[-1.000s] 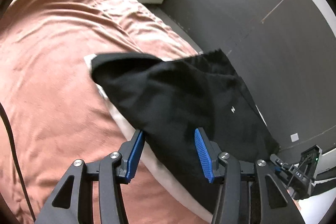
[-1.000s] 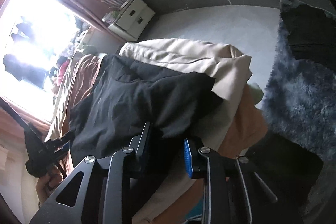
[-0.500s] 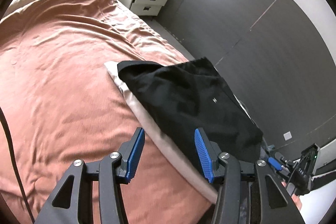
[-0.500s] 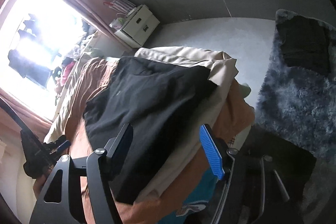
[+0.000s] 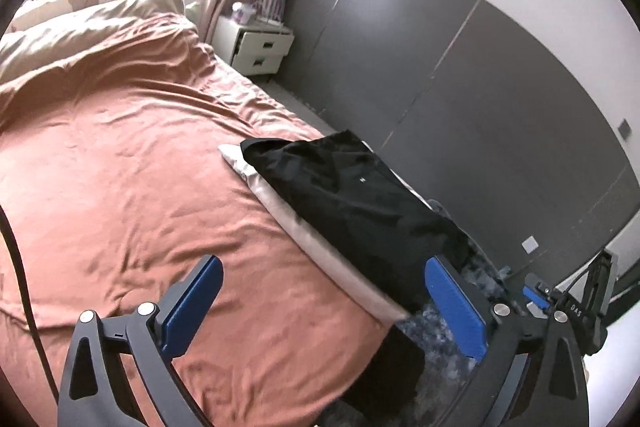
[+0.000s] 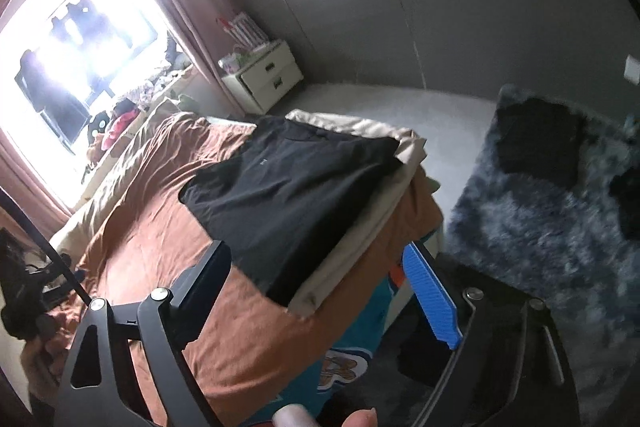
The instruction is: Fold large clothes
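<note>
Garment status: black garment (image 5: 352, 199) lies folded flat on a folded beige piece (image 6: 360, 227), near the bed's foot corner on the rust-brown bedspread (image 5: 120, 167). Left gripper (image 5: 320, 307) and right gripper (image 6: 320, 291) both hang above it, jaws spread wide, holding nothing. This item looks finished. Dark clothes (image 6: 540, 143) on the shaggy rug (image 6: 540, 227) beside the bed may remain; folded or not, cannot tell.
</note>
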A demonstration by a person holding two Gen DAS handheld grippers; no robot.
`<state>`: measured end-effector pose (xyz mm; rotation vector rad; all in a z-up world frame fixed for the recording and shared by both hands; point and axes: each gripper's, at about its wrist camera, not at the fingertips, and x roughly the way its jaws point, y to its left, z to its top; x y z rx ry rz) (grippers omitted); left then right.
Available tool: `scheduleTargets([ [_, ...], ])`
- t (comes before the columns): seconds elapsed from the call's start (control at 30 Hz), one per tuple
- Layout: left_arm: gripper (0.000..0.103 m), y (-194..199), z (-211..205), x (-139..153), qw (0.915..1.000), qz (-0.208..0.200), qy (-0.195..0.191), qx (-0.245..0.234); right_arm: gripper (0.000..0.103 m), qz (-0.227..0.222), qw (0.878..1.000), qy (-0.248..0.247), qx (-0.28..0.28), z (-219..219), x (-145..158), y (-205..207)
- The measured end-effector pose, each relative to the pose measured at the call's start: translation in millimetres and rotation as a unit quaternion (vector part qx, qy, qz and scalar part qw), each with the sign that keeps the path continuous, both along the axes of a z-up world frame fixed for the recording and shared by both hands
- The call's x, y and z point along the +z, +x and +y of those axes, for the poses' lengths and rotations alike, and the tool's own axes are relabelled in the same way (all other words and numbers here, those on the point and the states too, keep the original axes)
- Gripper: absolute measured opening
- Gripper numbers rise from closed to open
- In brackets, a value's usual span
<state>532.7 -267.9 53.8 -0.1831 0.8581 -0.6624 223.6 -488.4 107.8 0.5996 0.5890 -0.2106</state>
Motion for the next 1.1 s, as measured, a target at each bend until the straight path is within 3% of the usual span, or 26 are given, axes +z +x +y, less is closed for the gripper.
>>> scheduleTargets([
  [0.07,0.102,-19,14,6,0.9999,-0.013,-0.003,-0.002,0.103,-0.004,1.0,-0.014,-0.003,19,4,-17],
  [0.17,0.102,-49,34,13,0.9995,-0.031,-0.007,-0.006,0.103,-0.005,0.999,-0.041,-0.007,44,8,-38],
  [0.53,0.102,-145,108,33,0.9967,-0.076,-0.027,0.011,0.103,-0.018,0.997,-0.064,0.027,100,15,-101],
  [1.1,0.102,-318,194,49,0.9767,-0.182,0.023,0.11,0.103,-0.059,0.988,-0.106,0.094,135,9,-200],
])
